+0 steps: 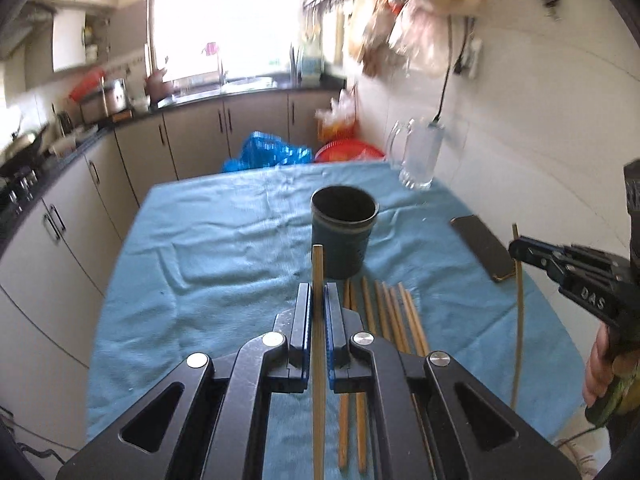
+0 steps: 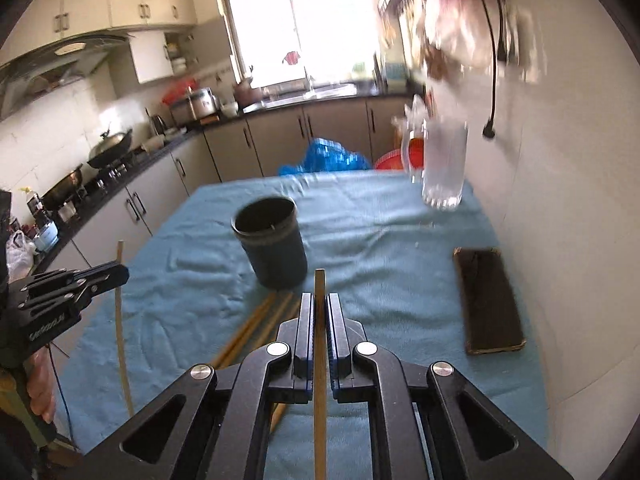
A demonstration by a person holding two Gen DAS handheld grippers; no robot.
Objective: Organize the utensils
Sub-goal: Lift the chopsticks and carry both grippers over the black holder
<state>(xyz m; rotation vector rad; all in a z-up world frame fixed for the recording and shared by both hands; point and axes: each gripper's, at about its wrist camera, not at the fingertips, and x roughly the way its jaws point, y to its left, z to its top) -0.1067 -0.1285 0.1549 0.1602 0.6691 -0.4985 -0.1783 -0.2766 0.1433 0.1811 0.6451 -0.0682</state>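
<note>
A dark empty cup (image 1: 343, 230) stands upright on the blue cloth; it also shows in the right wrist view (image 2: 271, 242). My left gripper (image 1: 318, 292) is shut on a wooden chopstick (image 1: 318, 340), held upright above the cloth just in front of the cup. My right gripper (image 2: 319, 302) is shut on another chopstick (image 2: 319, 360), also upright, to the right of the cup. Each gripper shows in the other's view: the right gripper (image 1: 516, 249) and the left gripper (image 2: 120, 272). Several loose chopsticks (image 1: 394, 316) lie on the cloth near the cup's base, also in the right wrist view (image 2: 256, 326).
A black phone (image 1: 484, 246) lies on the cloth near the right wall, also in the right wrist view (image 2: 490, 300). A glass mug (image 1: 418, 156) stands at the table's far right corner. The blue cloth (image 1: 208, 248) covers the table. Kitchen counters run along the left.
</note>
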